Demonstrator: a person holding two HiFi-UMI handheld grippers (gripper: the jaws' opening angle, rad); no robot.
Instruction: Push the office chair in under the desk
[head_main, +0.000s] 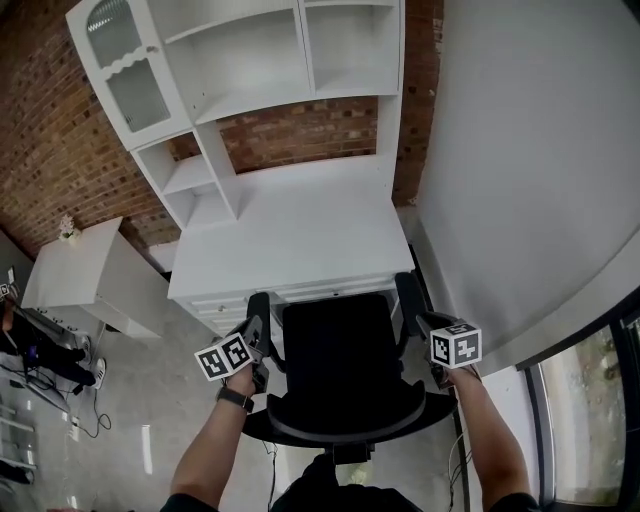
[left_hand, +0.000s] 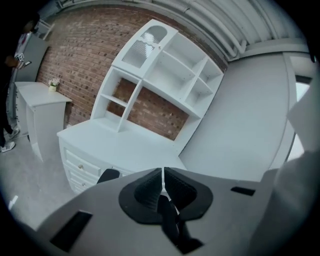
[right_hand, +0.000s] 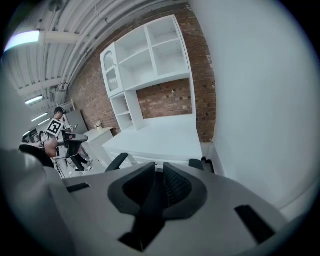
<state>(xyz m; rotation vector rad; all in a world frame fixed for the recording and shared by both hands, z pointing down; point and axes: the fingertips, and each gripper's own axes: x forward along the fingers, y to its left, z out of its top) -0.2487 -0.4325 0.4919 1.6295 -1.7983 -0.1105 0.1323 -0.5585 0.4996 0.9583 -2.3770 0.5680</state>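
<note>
Black mesh and plastic, the office chair (head_main: 340, 350) stands squarely before the white desk (head_main: 290, 230), which lies at its 12 o'clock. The seat front meets the desk's front edge, yet nearly the whole chair is out, so I judge the push hardly begun. The left gripper (left_hand: 163, 174) sits at 9 o'clock of the backrest (head_main: 345, 425) and the right gripper (right_hand: 159, 169) at 3 o'clock. The left one's jaws are pressed together on nothing; the right one's are all but together, and I make out nothing pinched there.

To do it well, press both sides evenly toward 12 o'clock, so the chair rolls straight and does not swivel. Mind the armrests (head_main: 409, 298): they reach the desk's front first and may catch on its edge, or on the drawers (left_hand: 80, 167) at the opening's 9 o'clock side. Go slowly.

The floor (head_main: 130, 400) is smooth, glossy grey, likely easy for rolling; cables (head_main: 85, 395) lie at 9 o'clock, well apart. A white hutch (head_main: 270, 60) rises on the desk's far side against a brick wall (head_main: 50, 150). A plain pale wall (head_main: 520, 150) runs close at 3 o'clock, and a white side cabinet (head_main: 90, 270) stands at 10 o'clock
</note>
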